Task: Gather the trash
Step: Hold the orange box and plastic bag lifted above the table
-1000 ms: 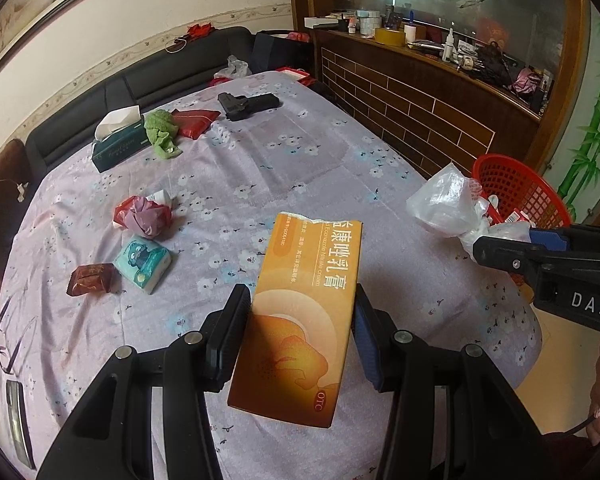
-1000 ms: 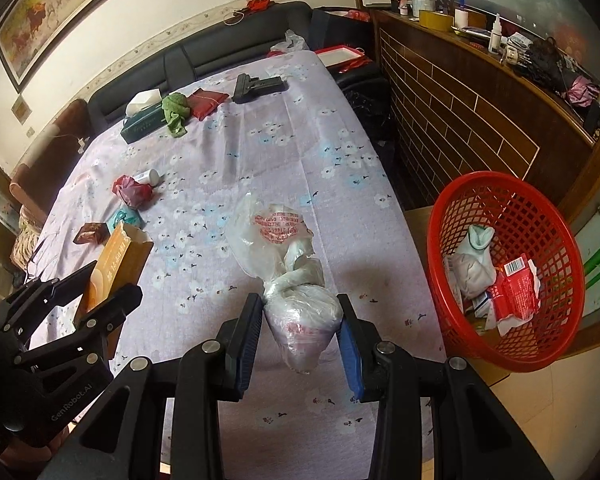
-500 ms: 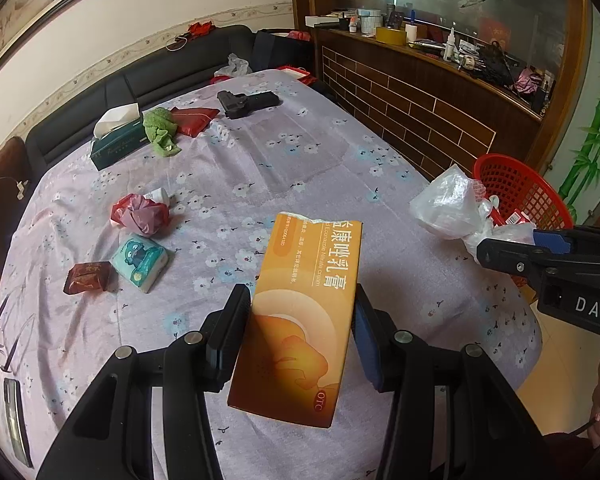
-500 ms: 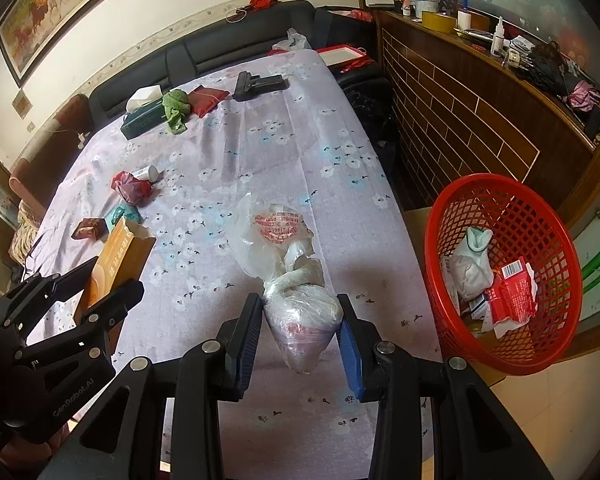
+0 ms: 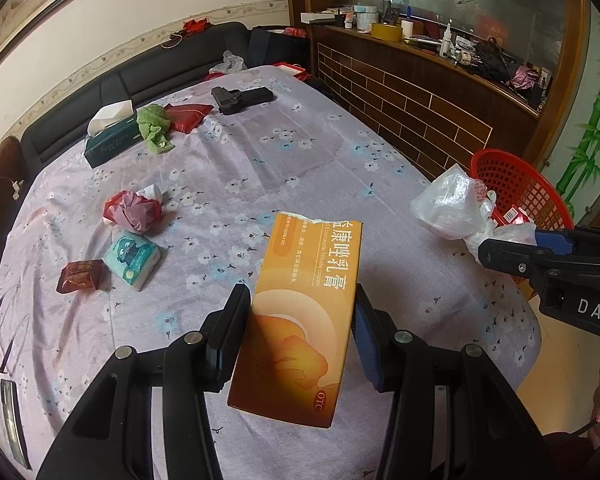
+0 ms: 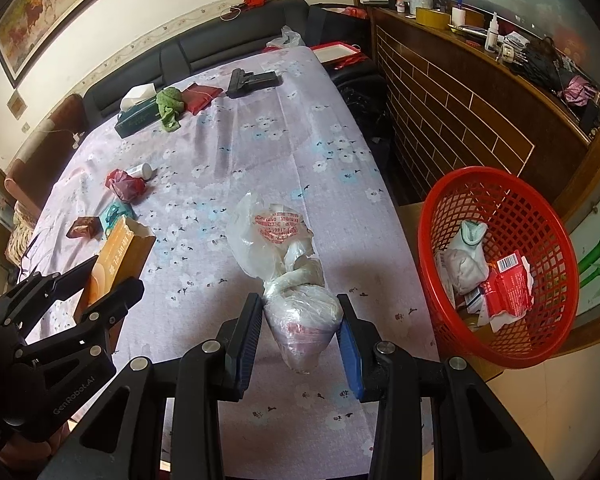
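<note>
My left gripper [image 5: 302, 326] is shut on an orange medicine carton [image 5: 306, 312] and holds it above the flowered tablecloth [image 5: 228, 168]; the carton also shows in the right wrist view [image 6: 118, 258]. My right gripper [image 6: 300, 332] is shut on a crumpled clear plastic bag [image 6: 296, 280] above the table's near right part, left of the red mesh basket [image 6: 500, 264]. The bag [image 5: 452, 208] and basket [image 5: 516, 184] also show at the right of the left wrist view. The basket holds a white wad and red packaging.
On the table lie a red crumpled bag [image 5: 132, 210], a blue tissue pack [image 5: 132, 258], a brown wrapper [image 5: 80, 276], a green tissue box [image 5: 110, 138], a green cloth [image 5: 154, 128], a red pouch [image 5: 188, 114] and a black gun-shaped object [image 5: 240, 98]. A brick-faced counter [image 5: 412, 100] stands to the right.
Both grippers have kept their hold. The view has shifted slightly, with the right gripper and bag a little nearer the basket side.
</note>
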Action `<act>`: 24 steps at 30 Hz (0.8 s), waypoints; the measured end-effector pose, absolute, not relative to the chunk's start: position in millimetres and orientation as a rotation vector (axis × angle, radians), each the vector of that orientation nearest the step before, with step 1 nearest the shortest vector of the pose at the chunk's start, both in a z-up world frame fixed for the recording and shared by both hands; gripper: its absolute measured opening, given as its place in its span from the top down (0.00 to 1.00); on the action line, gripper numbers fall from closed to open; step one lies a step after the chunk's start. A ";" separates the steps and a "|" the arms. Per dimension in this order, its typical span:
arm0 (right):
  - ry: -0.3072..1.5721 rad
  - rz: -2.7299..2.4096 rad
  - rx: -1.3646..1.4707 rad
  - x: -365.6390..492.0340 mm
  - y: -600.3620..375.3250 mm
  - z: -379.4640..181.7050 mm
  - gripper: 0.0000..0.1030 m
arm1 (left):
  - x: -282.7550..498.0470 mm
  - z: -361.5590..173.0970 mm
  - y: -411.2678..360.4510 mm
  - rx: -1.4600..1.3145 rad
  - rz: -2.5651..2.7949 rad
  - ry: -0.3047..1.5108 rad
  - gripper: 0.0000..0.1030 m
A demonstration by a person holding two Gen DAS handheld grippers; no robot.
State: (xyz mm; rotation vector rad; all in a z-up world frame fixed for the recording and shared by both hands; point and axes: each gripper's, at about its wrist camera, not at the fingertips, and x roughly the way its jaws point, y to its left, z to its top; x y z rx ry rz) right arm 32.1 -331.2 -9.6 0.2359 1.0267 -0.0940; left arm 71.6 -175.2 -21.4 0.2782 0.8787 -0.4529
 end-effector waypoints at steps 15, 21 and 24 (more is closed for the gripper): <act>1.033 -0.092 0.229 31.5 -329.2 -10.5 0.62 | 71.4 -23.6 -175.5 0.277 -0.453 0.885 0.53; 1.042 -0.087 0.224 32.9 -327.7 -12.7 0.62 | 71.1 -25.5 -175.0 0.277 -0.454 0.891 0.53; 1.041 -0.088 0.225 32.7 -327.7 -12.6 0.62 | 72.0 -25.4 -174.8 0.274 -0.454 0.895 0.53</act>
